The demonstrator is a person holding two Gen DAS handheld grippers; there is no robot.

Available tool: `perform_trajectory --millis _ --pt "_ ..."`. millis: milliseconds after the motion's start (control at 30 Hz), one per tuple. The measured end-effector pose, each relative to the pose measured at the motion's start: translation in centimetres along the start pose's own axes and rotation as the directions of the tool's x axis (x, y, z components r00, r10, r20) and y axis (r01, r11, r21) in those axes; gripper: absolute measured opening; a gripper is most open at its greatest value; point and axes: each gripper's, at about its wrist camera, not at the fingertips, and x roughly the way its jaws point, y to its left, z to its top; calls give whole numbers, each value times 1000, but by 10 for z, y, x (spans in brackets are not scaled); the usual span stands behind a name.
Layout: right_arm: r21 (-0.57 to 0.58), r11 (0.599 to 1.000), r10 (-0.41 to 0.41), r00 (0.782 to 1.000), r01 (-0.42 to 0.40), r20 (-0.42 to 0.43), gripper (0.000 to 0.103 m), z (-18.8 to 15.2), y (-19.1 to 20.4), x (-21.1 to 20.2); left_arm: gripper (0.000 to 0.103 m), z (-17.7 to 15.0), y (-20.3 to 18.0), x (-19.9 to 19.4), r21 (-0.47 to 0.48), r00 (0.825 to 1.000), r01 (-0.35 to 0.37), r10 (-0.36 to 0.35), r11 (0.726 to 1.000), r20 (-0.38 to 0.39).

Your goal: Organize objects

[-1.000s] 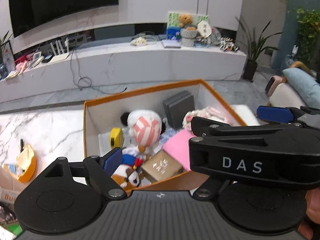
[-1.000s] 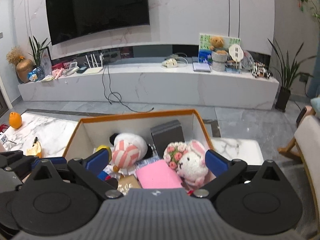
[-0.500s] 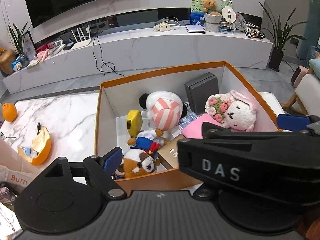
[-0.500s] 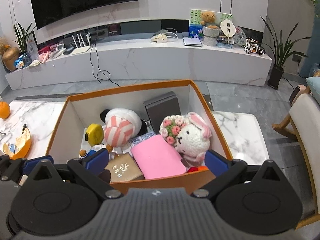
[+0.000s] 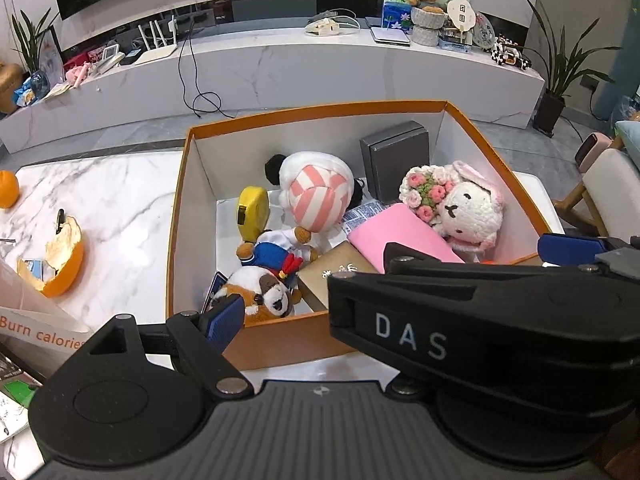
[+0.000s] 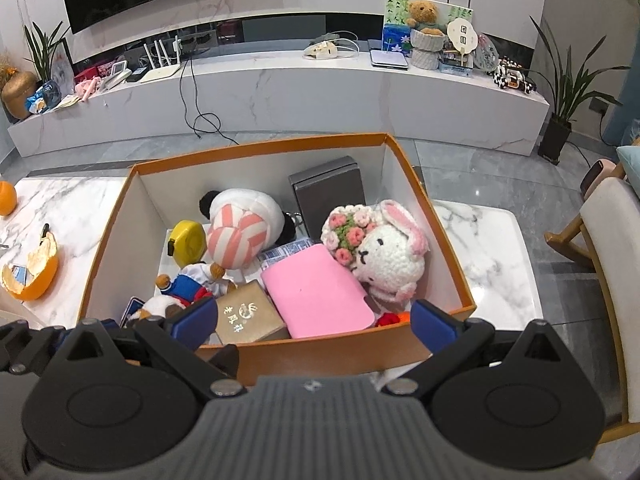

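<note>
An orange cardboard box (image 6: 256,145) stands on the marble table, also in the left wrist view (image 5: 316,110). It holds a white crochet rabbit (image 6: 390,254), a pink pouch (image 6: 316,292), a striped plush ball (image 6: 240,230), a yellow tape measure (image 6: 188,242), a grey case (image 6: 328,194), a brown card box (image 6: 248,318) and a small plush dog (image 5: 260,294). My right gripper (image 6: 312,320) is open and empty above the box's near wall. My left gripper's left finger (image 5: 224,318) shows; the right gripper's body (image 5: 480,320) hides its other finger.
An orange peel (image 6: 32,276) and a whole orange (image 6: 6,198) lie on the table at left. A printed carton (image 5: 36,328) is at the left edge. A chair (image 6: 612,248) stands at right. A long TV bench (image 6: 280,92) runs behind.
Both grippers have risen and pulled back, so I look more steeply down into the box. The box's contents have not moved.
</note>
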Motion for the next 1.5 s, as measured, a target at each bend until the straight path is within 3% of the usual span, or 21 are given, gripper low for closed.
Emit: perform_trajectory --millis 667,933,1267,1500 --pt "9 1000 7 1000 -7 -21 102 -1 1 4 97 0 0 0 -8 1000 -10 10 1000 -1" --pt "-13 1000 -15 1000 14 -23 102 1 -3 2 97 0 3 1 -22 1000 -13 13 1000 -11" --pt "1 998 -64 996 64 -70 102 1 -6 8 97 0 -2 1 11 996 -86 86 996 -2" --pt "-1 998 -64 996 65 -69 102 0 -7 8 97 0 0 0 9 998 -68 68 998 -1"
